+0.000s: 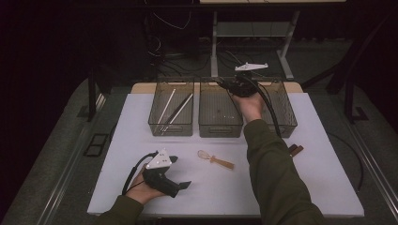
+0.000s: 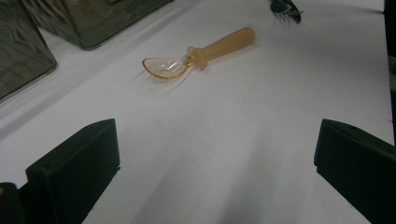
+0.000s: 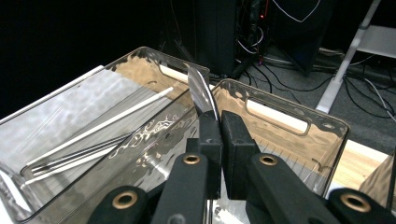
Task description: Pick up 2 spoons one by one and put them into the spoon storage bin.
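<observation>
Right gripper, jaws clamped on a thin, shiny, curved metal blade that rises tilted above the middle bin at the table's far edge. Left gripper, jaws wide apart, holds nothing.

A white table is seen carrying three clear bins set side by side along its far edge, an orange spoon lying near its middle, and a small brown item toward its right.
</observation>
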Demonstrator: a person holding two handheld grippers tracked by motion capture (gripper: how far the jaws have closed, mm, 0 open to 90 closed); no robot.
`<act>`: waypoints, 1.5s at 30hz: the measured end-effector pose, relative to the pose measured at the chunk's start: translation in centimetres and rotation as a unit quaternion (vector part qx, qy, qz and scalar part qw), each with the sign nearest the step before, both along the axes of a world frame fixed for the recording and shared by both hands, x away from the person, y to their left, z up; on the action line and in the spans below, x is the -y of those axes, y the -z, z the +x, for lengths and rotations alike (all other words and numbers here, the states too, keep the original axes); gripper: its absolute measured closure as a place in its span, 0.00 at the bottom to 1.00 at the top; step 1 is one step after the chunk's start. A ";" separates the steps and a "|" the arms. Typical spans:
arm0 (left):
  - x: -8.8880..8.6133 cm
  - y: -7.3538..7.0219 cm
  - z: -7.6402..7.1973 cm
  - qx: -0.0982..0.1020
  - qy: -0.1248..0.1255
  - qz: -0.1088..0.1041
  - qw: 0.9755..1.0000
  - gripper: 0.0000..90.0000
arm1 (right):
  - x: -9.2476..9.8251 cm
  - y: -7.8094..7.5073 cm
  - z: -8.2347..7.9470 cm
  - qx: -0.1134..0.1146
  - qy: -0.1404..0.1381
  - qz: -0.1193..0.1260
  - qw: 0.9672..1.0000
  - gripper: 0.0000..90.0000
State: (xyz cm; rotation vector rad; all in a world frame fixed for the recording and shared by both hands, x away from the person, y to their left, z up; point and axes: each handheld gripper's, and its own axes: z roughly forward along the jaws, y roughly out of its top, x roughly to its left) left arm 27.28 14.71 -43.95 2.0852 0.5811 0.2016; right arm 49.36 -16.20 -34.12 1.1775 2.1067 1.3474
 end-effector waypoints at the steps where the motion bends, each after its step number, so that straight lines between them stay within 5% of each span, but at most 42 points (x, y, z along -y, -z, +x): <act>1: 0.0 0.0 0.0 0.000 0.000 0.000 1.000 0.00 | 0.0 0.2 0.1 0.000 0.001 -0.001 1.000 0.98; 17: 0.2 0.1 -0.1 -0.003 0.005 0.001 1.000 0.00 | -1.5 3.6 0.4 -0.040 -0.007 -0.044 0.998 0.97; 19: 0.2 0.0 -0.1 -0.001 0.007 0.002 1.000 0.00 | -1.6 3.8 0.4 -0.043 -0.001 -0.061 0.997 0.90; 32: 0.2 0.0 -0.1 -0.001 0.007 0.002 1.000 0.00 | -0.4 2.6 -1.2 -0.041 -0.019 -0.024 0.999 0.64; 45: 0.3 0.1 -0.1 -0.003 0.005 0.002 1.000 0.00 | 1.7 1.0 -4.8 -0.037 -0.065 -0.006 0.997 0.53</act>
